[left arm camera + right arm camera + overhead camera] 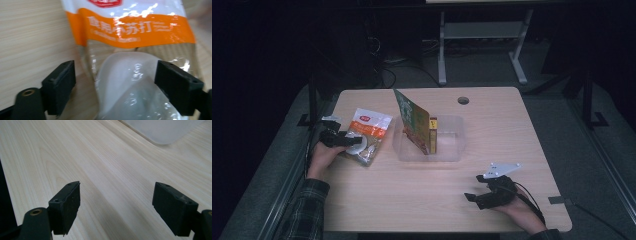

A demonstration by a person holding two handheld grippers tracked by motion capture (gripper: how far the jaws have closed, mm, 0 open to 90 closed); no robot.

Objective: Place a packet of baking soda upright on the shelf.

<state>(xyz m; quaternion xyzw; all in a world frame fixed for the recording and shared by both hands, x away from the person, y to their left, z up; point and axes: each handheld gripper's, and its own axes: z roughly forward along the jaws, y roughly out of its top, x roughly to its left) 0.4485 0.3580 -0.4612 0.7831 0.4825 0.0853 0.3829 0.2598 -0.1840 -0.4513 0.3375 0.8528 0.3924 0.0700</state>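
On the left side of the pale wood-grain bench (pixel 452 200), the left tongs (pixel 354 141) are spread wide around the near end of a glossy plastic pouch (pixel 368 131), its orange band and clear lower part lying flat on the wood just beside a clear plastic bin (pixel 447 152). From the left gripper view the two black pads sit either side of the pouch (pixel 140 62) without pressing it, so the step in hand looks like the approach for a pickup. The next move probably calls for closing squarely across the soft, crinkly film, where white powder bulges inside, then lifting without letting the slippery bag fold or slide out. A flat green and yellow box (pixel 417 122) leans upright inside the bin, which suggests the pouch is bound for the same place. Near the bench's front right, the right tongs (pixel 477 192) rest spread and empty above bare wood, well apart from the pouch.
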